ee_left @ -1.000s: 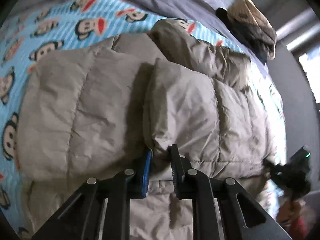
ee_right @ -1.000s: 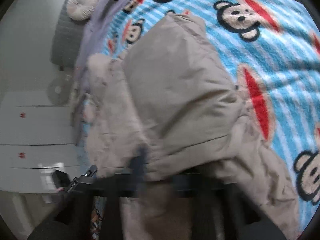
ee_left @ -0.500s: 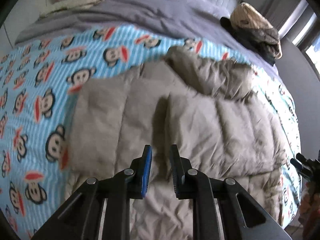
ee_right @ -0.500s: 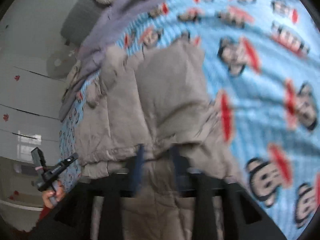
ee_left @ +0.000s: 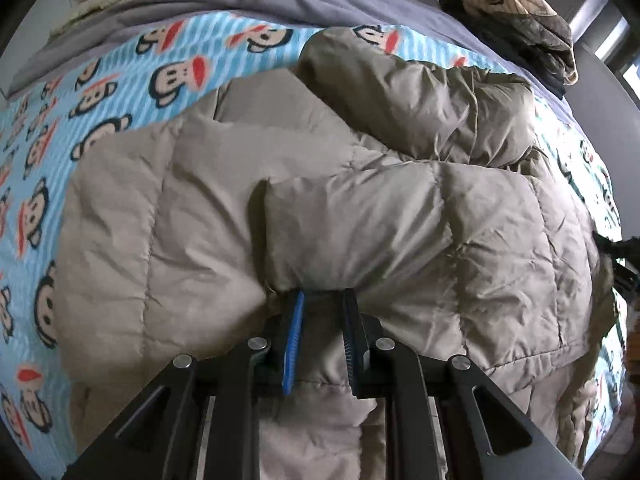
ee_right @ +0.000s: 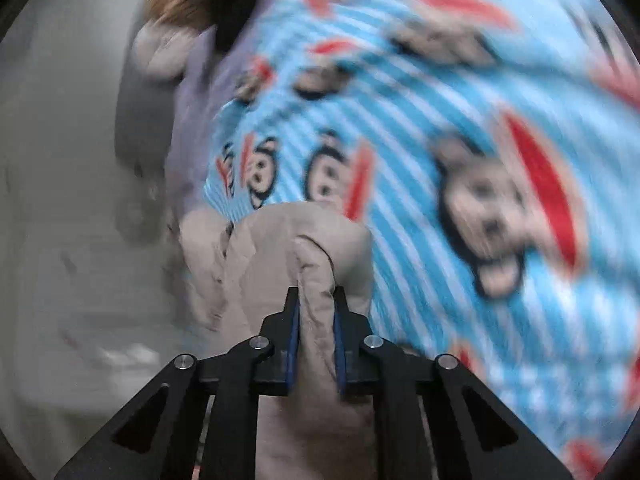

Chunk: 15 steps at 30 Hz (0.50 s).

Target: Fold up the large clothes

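Right wrist: jacket (ee_right: 316, 280) fold pinched between tool (ee_right: 316, 300) fingers.

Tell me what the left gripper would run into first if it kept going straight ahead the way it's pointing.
The beige puffer jacket. The left gripper has its tips at the edge of the folded top panel, so that fold comes first. Whether the fingers already touch it is hard to judge in this fisheye view.

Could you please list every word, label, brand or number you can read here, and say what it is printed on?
None can be read.
Folded cap: a small dark patch, too small to read.
Monkey blanket: cartoon faces and stripes only, no lettering.
Beige padded coat: no label shows.
Right wrist view: too blurred.
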Tool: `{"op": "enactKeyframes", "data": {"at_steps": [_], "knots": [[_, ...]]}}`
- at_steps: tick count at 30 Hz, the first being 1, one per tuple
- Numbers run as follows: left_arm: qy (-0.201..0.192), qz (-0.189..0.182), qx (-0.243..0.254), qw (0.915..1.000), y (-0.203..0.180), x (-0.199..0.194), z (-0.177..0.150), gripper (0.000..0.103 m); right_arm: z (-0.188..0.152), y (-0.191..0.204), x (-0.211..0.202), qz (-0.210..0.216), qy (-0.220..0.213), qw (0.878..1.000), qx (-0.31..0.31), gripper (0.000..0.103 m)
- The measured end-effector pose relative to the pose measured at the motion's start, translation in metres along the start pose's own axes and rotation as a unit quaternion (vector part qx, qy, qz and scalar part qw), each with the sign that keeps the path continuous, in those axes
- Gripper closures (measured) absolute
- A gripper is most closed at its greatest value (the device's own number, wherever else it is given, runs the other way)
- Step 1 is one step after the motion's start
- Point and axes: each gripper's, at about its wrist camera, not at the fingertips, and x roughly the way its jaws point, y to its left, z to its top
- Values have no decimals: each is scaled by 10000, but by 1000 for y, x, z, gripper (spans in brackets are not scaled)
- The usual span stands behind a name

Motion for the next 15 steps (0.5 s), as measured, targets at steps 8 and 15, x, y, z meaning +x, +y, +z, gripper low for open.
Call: {"op": "enactKeyframes", "data": {"at_steps": [8,15], "knots": [[-301,10,-41,9995,-2,-39,1,82,-9,27,-16,-1379,-375,9865,-801,88],[-43,424,151,9990,3,-24,-26,82,-80,50,-52,-1392,-231,9754,-1694,88]]}}
